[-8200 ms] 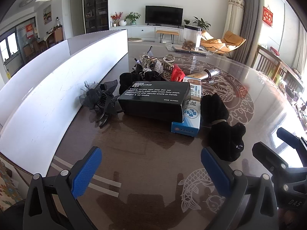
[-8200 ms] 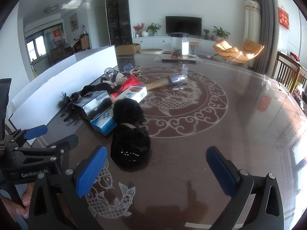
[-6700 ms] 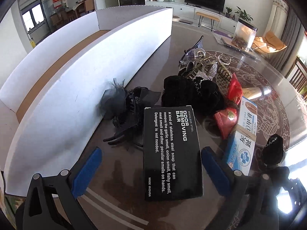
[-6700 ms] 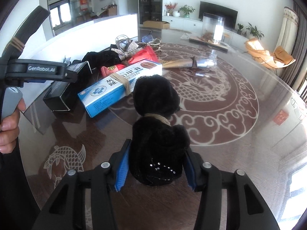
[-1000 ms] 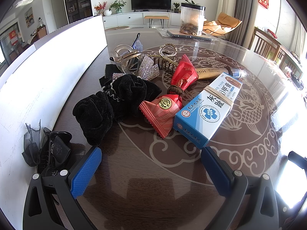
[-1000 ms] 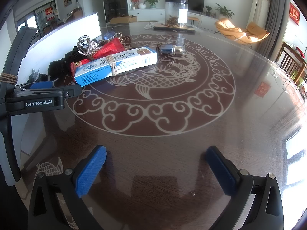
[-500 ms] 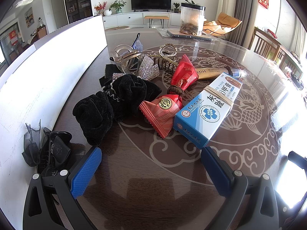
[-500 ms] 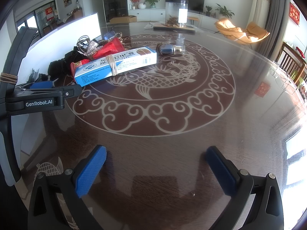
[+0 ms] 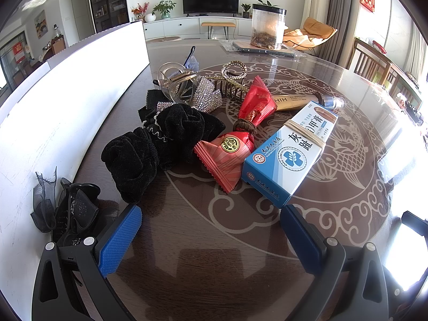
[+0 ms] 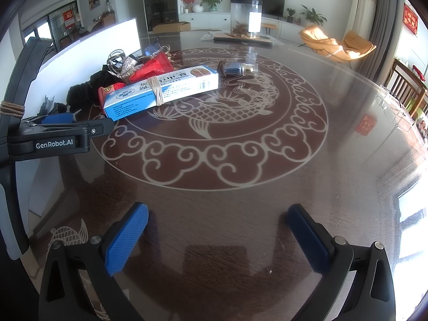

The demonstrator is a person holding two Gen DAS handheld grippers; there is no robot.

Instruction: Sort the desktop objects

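Nearest to us, our left gripper point(image 9: 211, 230) hangs low over the dark glossy surface point(image 9: 240, 240) with its blue fingers point(image 9: 120, 238) spread wide and nothing between them. Our right gripper point(image 10: 216, 235) is the same — fingers apart, empty, over a bare part of the surface well away from the things.

Just in front of the left gripper, a little to its right, lies the blue and white box point(image 9: 291, 152), bound with a rubber band, its near corner almost reaching the right finger. We judge it the easiest thing to take now. To do it well, we should turn the gripper so the fingers close across the short width of the box, not along its length, and come down until the pads sit on its two long sides. The surface looks slippery, so a one-sided touch may push the box away.

Touching the box on its left side is the red candy wrapper point(image 9: 227, 155), tied to a second red packet point(image 9: 256, 104) behind it. The left finger must go down between box and wrapper, otherwise we take both.

Left of these lies the black velvet scrunchie point(image 9: 157, 144), and at the white board wall point(image 9: 67, 101) a black bow clip point(image 9: 72, 211). Farther off are the clear hair claw point(image 9: 176, 83), a glittering clip point(image 9: 206, 96), the gold claw clip point(image 9: 232, 80) and the gold tube point(image 9: 297, 99) — all close together, so they are better left for later.
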